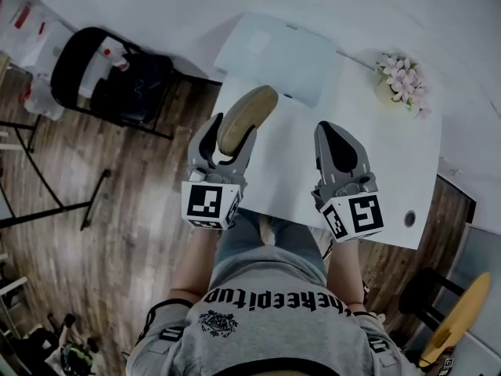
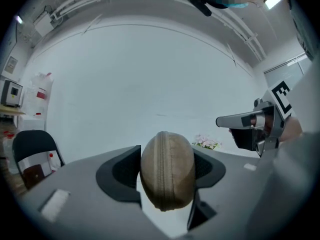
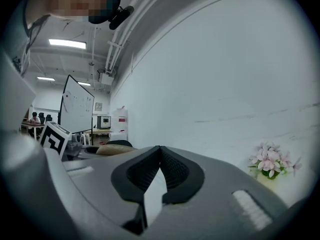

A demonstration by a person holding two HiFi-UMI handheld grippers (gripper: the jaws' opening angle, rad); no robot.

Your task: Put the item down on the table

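Note:
A tan oval zippered case (image 1: 249,113) is clamped between the jaws of my left gripper (image 1: 232,133) and sticks out past the fingertips. In the head view it sits over the left part of the white table (image 1: 399,171). In the left gripper view the case (image 2: 167,170) stands on edge with its zipper facing the camera, gripped on both sides by the black pads (image 2: 122,171). My right gripper (image 1: 335,131) is held beside it to the right, jaws together and nothing between them. In the right gripper view its tips (image 3: 160,151) meet.
A small pot of pink flowers (image 1: 402,80) stands at the table's far right. A flat white slab (image 1: 278,57) lies at the table's far edge. A black chair (image 1: 109,73) with items on it stands left of the table on the wooden floor. A cable hole (image 1: 410,218) is near the right front corner.

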